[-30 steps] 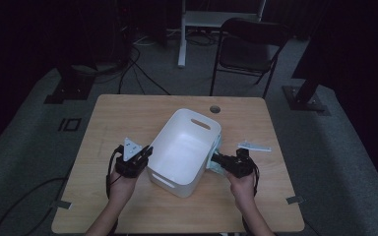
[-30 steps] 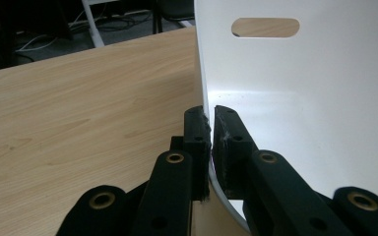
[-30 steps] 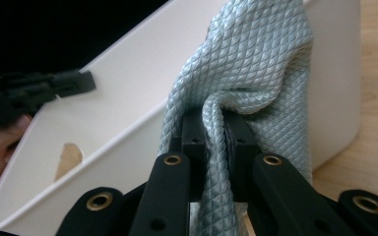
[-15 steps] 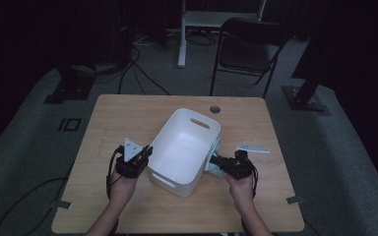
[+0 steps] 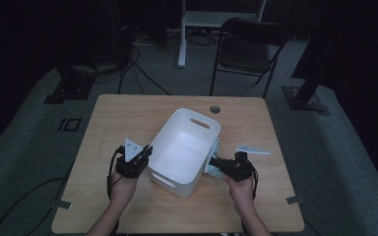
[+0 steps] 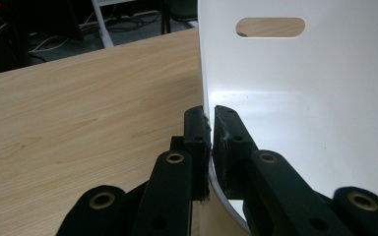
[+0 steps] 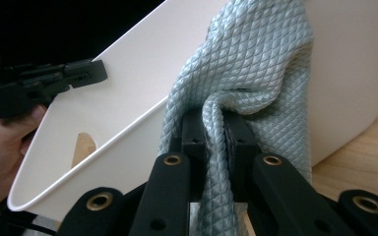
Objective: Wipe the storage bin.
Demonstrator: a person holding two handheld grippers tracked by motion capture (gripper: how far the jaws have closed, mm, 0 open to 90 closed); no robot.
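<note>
A white plastic basket with handle slots stands tilted in the middle of the wooden table. My left gripper is shut on its left rim; in the left gripper view the jaws pinch the thin white wall. At the basket's right side my right gripper is shut on a pale blue-grey quilted cloth. The right gripper view has the cloth bunched between the jaws and draped against the basket's outer wall. The basket's inside looks bare.
A small flat white piece lies on the table right of the basket. A round cable hole sits near the far edge. Beyond the table stand a dark chair and a white stand, with cables on the floor.
</note>
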